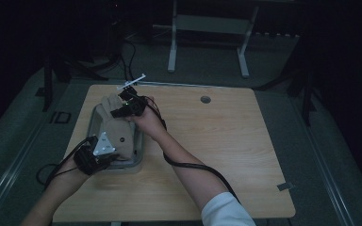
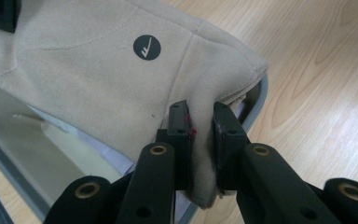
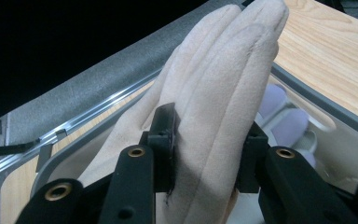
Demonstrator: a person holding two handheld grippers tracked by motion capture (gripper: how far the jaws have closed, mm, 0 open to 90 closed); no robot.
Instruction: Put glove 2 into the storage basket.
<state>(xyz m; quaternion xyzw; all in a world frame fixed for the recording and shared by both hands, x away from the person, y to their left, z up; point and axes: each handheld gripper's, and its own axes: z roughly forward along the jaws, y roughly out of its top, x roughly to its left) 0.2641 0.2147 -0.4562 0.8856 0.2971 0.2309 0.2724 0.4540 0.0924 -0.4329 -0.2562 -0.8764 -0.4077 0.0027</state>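
A beige fleece glove with a round black logo patch is stretched over a grey tray at the table's left. My left gripper is shut on the glove's cuff edge; in the left gripper view the cuff is pinched between the jaws at the gripper's middle. My right gripper is shut on the glove's finger end; in the right gripper view the bunched fingers rise between the jaws at the gripper's middle. The glove hangs above the tray.
The tray rim holds something pale lavender under the glove. The wooden table has a round cable hole at the back. A black cable runs under the right forearm. A white frame stands on the floor behind.
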